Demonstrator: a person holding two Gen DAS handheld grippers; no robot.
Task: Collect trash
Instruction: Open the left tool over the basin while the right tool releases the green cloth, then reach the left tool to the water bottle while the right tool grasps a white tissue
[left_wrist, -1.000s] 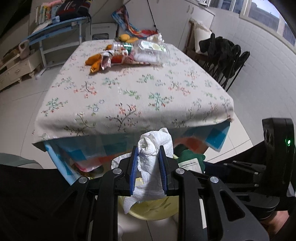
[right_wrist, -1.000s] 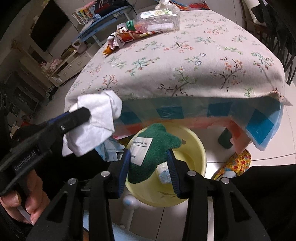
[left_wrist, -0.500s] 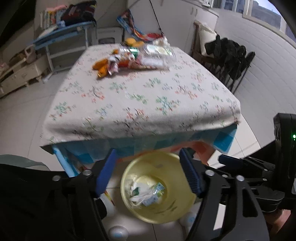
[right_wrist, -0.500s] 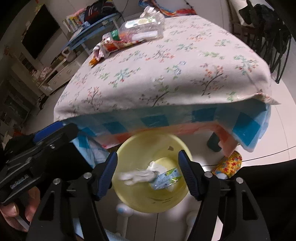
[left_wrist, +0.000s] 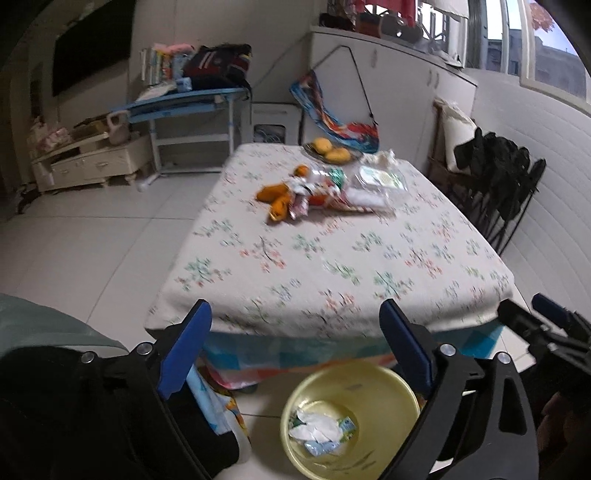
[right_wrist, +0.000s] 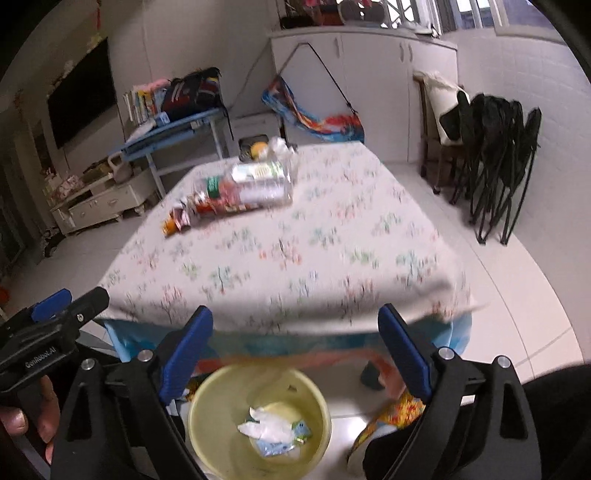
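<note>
A yellow bin stands on the floor by the table's near edge and holds white tissue and wrappers; it also shows in the right wrist view. My left gripper is open and empty above the bin. My right gripper is open and empty too. More trash lies at the far side of the table: orange peels and wrappers, a clear plastic box, also in the right wrist view.
The table has a floral cloth. A plate of oranges sits at its far end. Folded black chairs lean at the right wall. A blue desk and a low cabinet stand behind left.
My left gripper let go of the white tissue and my right let go of the green trash; both opened. Both have since lifted and tilted up toward the table.
</note>
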